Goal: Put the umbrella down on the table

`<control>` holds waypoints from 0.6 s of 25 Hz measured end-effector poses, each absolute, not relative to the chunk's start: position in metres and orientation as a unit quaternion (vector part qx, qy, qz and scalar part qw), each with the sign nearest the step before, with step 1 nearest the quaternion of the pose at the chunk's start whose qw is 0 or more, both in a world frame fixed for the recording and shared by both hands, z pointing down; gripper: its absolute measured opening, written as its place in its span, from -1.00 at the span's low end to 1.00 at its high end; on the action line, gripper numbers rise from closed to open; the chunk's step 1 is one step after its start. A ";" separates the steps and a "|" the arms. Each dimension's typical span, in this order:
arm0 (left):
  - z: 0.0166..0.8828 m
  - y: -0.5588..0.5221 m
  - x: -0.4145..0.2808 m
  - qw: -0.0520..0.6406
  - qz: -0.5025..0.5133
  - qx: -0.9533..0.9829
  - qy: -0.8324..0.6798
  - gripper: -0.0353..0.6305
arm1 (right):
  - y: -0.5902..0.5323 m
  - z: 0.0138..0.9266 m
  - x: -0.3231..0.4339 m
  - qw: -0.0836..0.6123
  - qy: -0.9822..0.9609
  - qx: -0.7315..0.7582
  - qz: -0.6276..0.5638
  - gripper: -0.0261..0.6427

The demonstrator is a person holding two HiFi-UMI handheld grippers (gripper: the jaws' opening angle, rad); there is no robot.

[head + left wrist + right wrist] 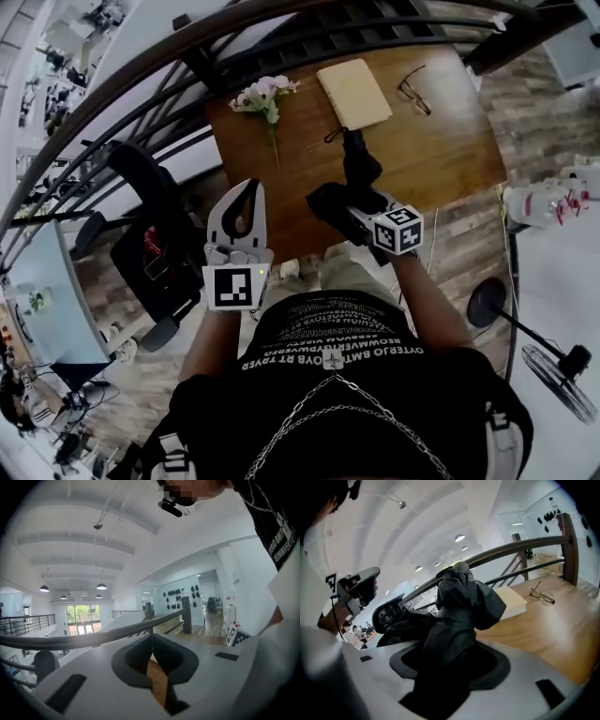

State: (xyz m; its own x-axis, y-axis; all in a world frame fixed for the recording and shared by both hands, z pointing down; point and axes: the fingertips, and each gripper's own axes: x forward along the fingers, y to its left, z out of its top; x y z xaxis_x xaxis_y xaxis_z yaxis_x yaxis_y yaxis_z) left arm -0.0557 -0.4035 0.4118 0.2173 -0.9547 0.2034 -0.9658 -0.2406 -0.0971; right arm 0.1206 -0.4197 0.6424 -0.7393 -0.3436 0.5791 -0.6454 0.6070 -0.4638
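Wooden table (441, 159) by railing (515, 547). Right gripper (450, 667) clamped on folded umbrella (461, 602), bulk projecting ahead of jaws over table, apparently for controlled lowering; not lying flat. Left gripper (246, 202) pressed together, empty, held clear.

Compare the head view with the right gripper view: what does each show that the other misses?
Head view only: the flowers at the table's left, and a fan on the floor. Right gripper view only: ceiling lamps, and the right tool with its jaws closed on the black cloth of the umbrella. Both: the umbrella, the book, the glasses and the wooden table.
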 end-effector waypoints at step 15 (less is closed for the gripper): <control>0.404 -0.358 -0.088 0.030 0.123 0.752 -0.647 -0.80 | -0.427 0.768 0.088 0.344 -0.797 0.298 0.396 -0.09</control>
State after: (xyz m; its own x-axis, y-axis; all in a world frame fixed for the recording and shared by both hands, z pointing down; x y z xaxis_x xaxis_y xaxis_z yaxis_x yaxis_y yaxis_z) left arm -0.0879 -0.3584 0.4041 0.1331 -0.9654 0.2240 -0.9803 -0.1615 -0.1136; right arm 0.0883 -0.4268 0.7684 -0.5851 -0.2022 0.7854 -0.7483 0.5080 -0.4266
